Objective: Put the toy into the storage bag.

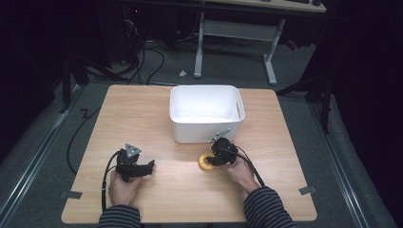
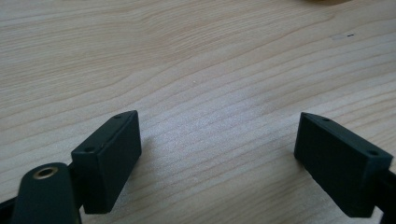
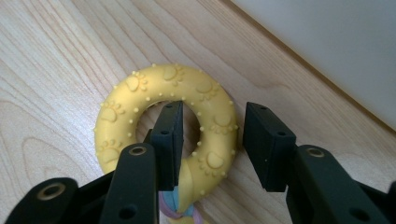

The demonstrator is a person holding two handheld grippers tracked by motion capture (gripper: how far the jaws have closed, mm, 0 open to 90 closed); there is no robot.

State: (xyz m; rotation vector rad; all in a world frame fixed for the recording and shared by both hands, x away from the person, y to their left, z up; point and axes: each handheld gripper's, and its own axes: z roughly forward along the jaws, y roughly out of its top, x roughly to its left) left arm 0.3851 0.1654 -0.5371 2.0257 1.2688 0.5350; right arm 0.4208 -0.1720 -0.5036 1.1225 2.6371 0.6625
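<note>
A yellow rubber ring (image 1: 205,162) with raised paw prints (image 3: 135,84) lies flat on the wooden table (image 1: 142,118), just in front of the white bin. My right gripper (image 1: 216,154) (image 3: 212,109) straddles the ring's right side. One jaw stands in the hole and the other outside the rim, with small gaps to the rubber on both sides. A pastel blue and pink piece (image 3: 180,211) shows under the ring's near edge. Over bare wood at the front left, my left gripper (image 1: 149,166) (image 2: 219,115) is open wide with nothing between its jaws.
A white plastic bin (image 1: 199,130) stands at the table's middle back; its wall (image 3: 336,42) runs close behind the ring. The person's hands and striped sleeves (image 1: 268,209) come in at the front edge. Desk legs and cables lie on the floor beyond.
</note>
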